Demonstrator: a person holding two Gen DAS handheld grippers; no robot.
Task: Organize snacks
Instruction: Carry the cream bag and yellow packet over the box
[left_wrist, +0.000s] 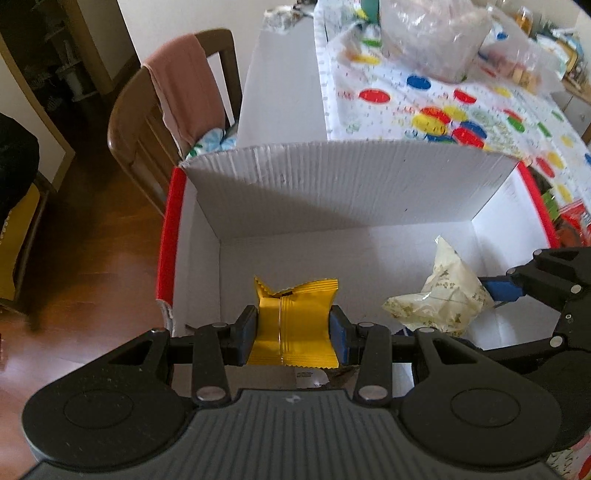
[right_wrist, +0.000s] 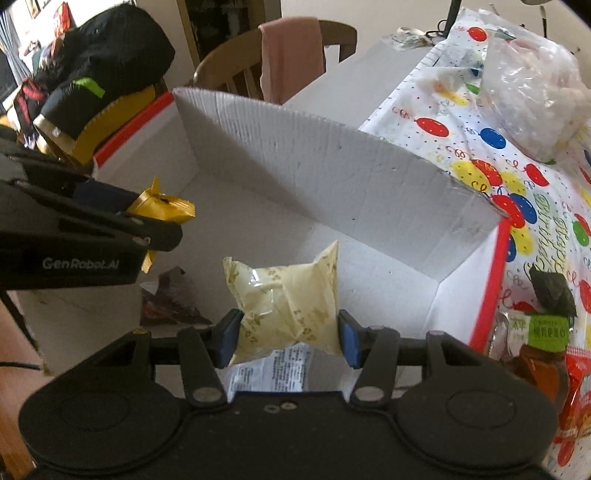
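Where box flap (right_wrist: 332, 173) rises, chair (right_wrist: 277, 62) behind

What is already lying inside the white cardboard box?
On the white cardboard box floor: a dark brown wrapper and a white printed packet, partly hidden by the held cream packet.

A table under a balloon-print cloth (right_wrist: 491, 147) carries the white box (right_wrist: 332, 166) ahead of both tongs. Right of the right tongs, snack packs (right_wrist: 546, 332) lie on the cloth; farther ahead sits a clear plastic bag (right_wrist: 532, 92).
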